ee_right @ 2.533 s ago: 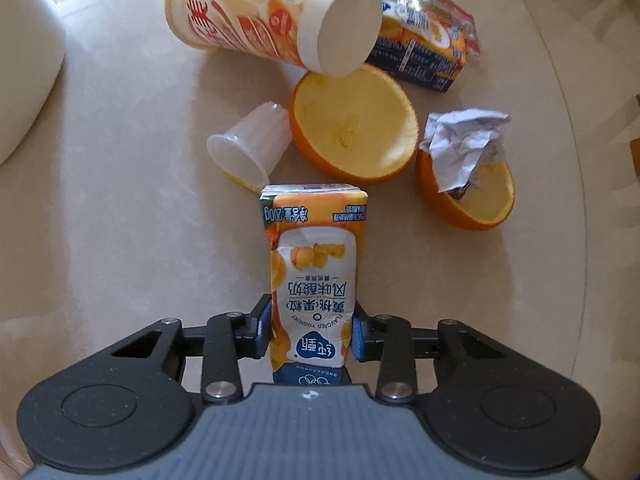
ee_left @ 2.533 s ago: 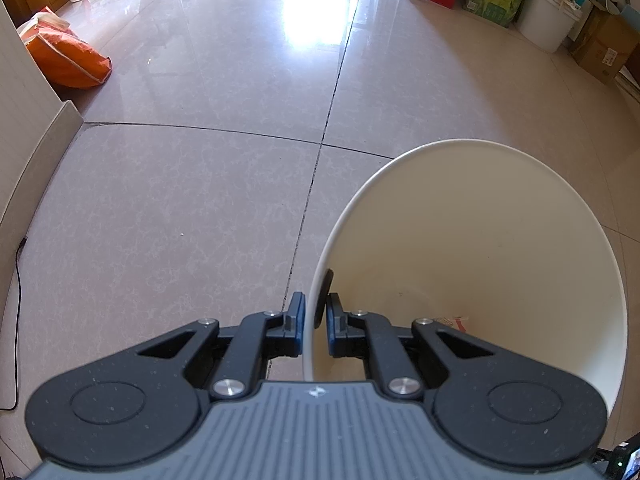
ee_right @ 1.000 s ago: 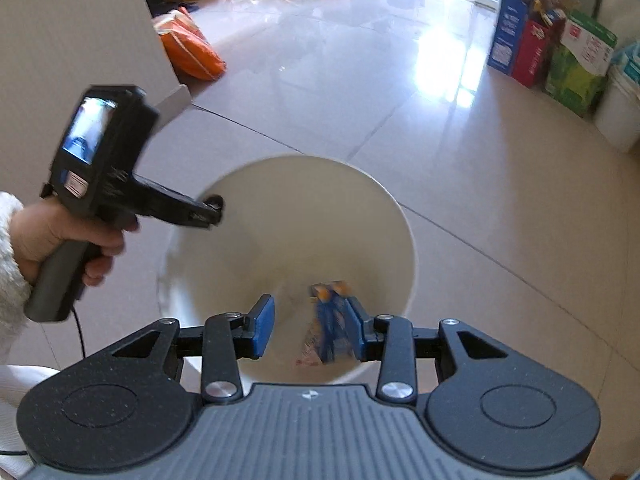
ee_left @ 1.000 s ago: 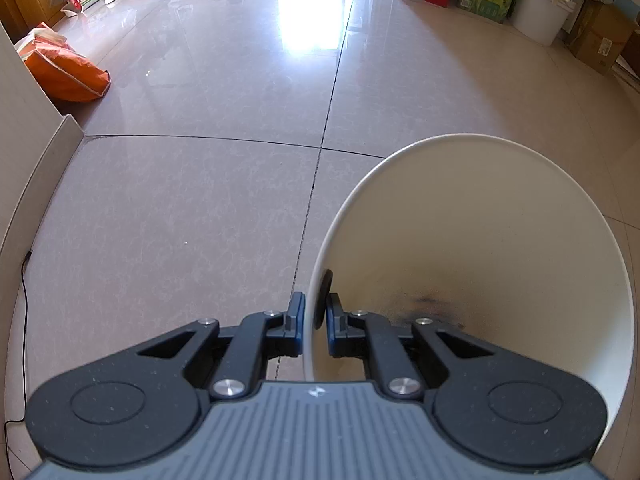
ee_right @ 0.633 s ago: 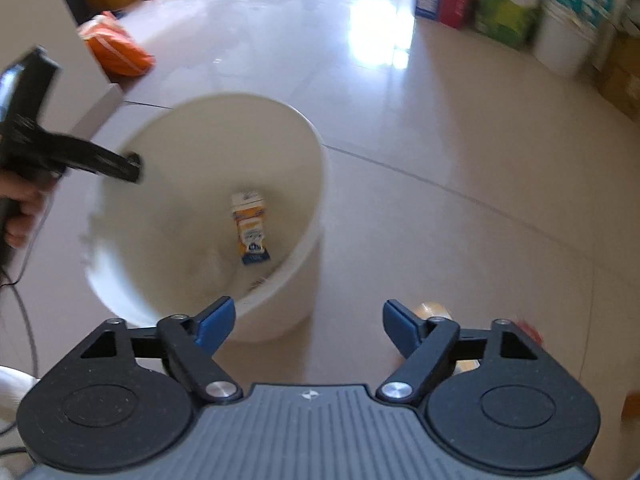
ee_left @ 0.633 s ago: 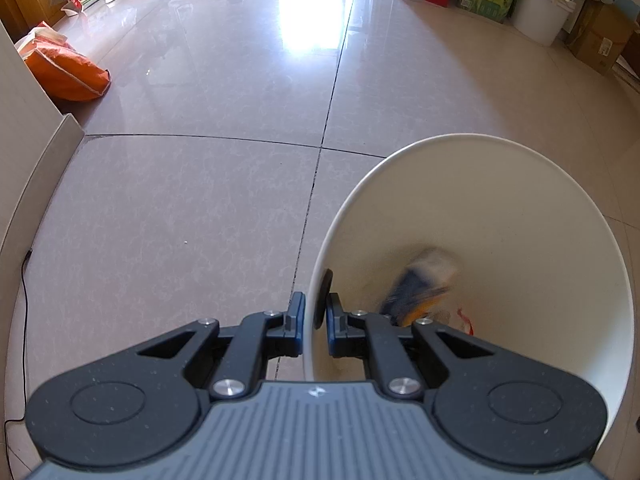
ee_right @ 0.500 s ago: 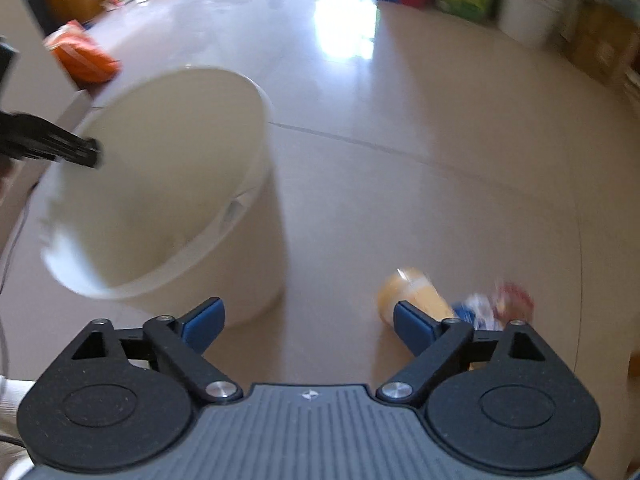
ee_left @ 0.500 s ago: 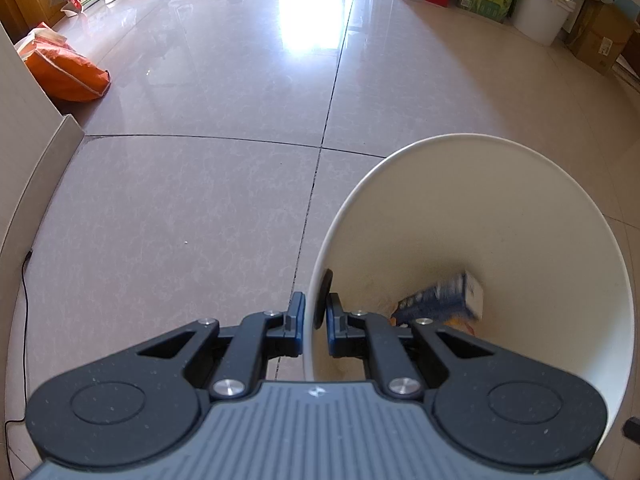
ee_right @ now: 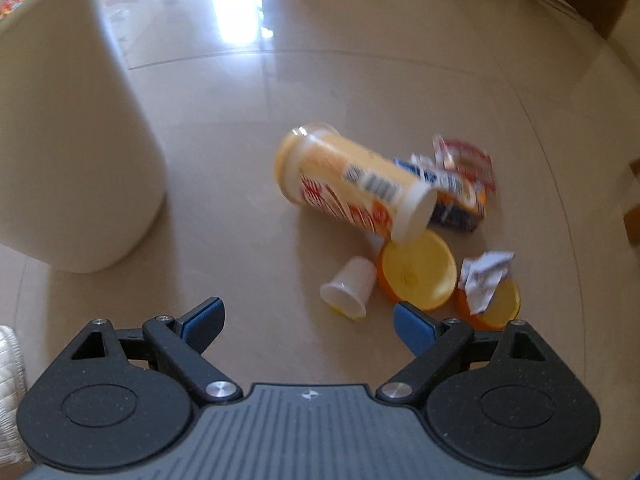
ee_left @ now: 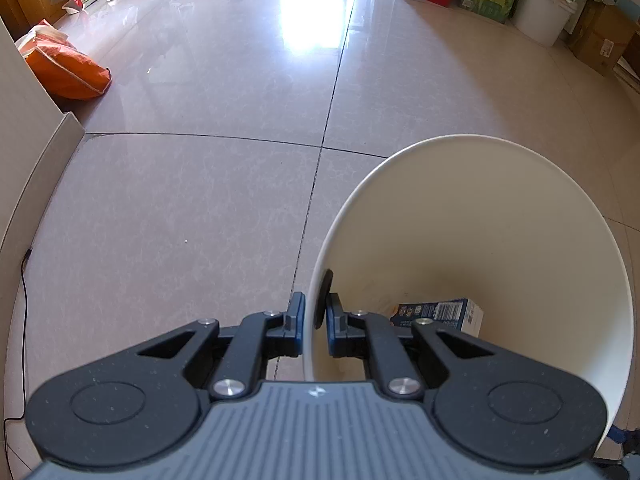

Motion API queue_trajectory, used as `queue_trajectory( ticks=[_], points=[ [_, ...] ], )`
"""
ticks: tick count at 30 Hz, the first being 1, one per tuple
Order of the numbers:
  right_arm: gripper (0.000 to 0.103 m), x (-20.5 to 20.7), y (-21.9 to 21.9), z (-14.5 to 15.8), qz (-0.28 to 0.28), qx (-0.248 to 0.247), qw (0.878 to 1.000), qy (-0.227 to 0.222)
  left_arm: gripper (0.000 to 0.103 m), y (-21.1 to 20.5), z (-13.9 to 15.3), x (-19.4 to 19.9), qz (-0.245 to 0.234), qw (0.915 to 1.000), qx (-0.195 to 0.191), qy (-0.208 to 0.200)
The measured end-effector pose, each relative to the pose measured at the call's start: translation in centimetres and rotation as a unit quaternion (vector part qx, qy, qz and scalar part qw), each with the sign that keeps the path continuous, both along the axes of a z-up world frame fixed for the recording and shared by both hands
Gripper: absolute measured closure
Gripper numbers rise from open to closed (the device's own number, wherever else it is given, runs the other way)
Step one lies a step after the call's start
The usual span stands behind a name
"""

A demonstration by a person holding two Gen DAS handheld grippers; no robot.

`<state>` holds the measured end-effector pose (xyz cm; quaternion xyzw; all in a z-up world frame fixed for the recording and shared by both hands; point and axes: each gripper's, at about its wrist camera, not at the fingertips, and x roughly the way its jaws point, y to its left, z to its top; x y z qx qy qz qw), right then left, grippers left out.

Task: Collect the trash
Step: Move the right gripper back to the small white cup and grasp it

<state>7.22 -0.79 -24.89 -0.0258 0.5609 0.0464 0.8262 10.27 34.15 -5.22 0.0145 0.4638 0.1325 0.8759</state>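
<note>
My left gripper [ee_left: 315,312] is shut on the rim of the white bucket [ee_left: 520,208], which is tilted; a yogurt carton [ee_left: 438,314] lies inside at the bottom. In the right wrist view the bucket [ee_right: 68,152] stands at the left. My right gripper [ee_right: 308,320] hangs open and empty above the floor. Ahead of it lies a pile of trash: a yellow cup-shaped tub [ee_right: 352,184] on its side, a small clear plastic cup [ee_right: 350,286], two orange halves [ee_right: 420,276], one holding crumpled paper [ee_right: 484,280], and a crushed wrapper [ee_right: 460,184].
Glossy tiled floor [ee_left: 224,160] stretches ahead. An orange bag [ee_left: 64,68] lies by the left wall. Boxes and a white pail [ee_left: 540,16] line the far right. A black cable [ee_left: 20,320] runs along the left baseboard. A white sleeve [ee_right: 10,380] shows at lower left.
My right gripper carried the yogurt carton over the bucket, opened and dropped it in, then swung right and down toward the trash pile. The left gripper kept hold of the rim.
</note>
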Motion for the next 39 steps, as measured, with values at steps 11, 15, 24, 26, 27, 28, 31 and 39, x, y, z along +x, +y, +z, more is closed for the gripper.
queue_trajectory(
  ticks=[11, 15, 24, 26, 27, 28, 31, 39],
  points=[
    [0.003, 1.6, -1.9, -5.5, -0.116, 0.021, 0.993, 0.013, 0.094, 0.1, 0.0, 0.0, 0.0, 1.0, -0.001, 0.0],
    [0.008, 3.0, -2.4, -7.5, -0.152, 0.012, 0.988, 0.019, 0.094, 0.1, -0.1, 0.0, 0.001, 1.0, -0.001, 0.0],
    [0.023, 4.5, -1.6, -9.6, -0.202, 0.006, 0.979, 0.042, 0.094, 0.1, -0.2, 0.0, 0.0, 1.0, 0.0, 0.0],
    [0.024, 3.7, -1.9, -9.4, -0.225, 0.026, 0.973, 0.044, 0.094, 0.1, -0.1, 0.0, 0.002, 1.0, -0.001, 0.0],
    [0.024, 3.4, -1.9, -9.4, -0.228, 0.024, 0.973, 0.038, 0.094, 0.1, -0.1, 0.0, 0.003, 1.0, -0.003, 0.0],
    [0.024, 3.4, -1.8, -9.7, -0.225, 0.018, 0.974, 0.039, 0.094, 0.1, -0.1, 0.0, 0.002, 1.0, -0.003, -0.001],
    [0.024, 4.1, -1.7, -10.7, -0.218, 0.0, 0.975, 0.045, 0.094, 0.2, -0.1, -0.1, 0.0, 1.0, 0.0, -0.001],
    [0.044, 6.4, -2.4, -11.3, -0.213, 0.001, 0.976, 0.041, 0.094, 0.4, 0.0, -0.1, 0.003, 1.0, -0.005, -0.001]
  ],
)
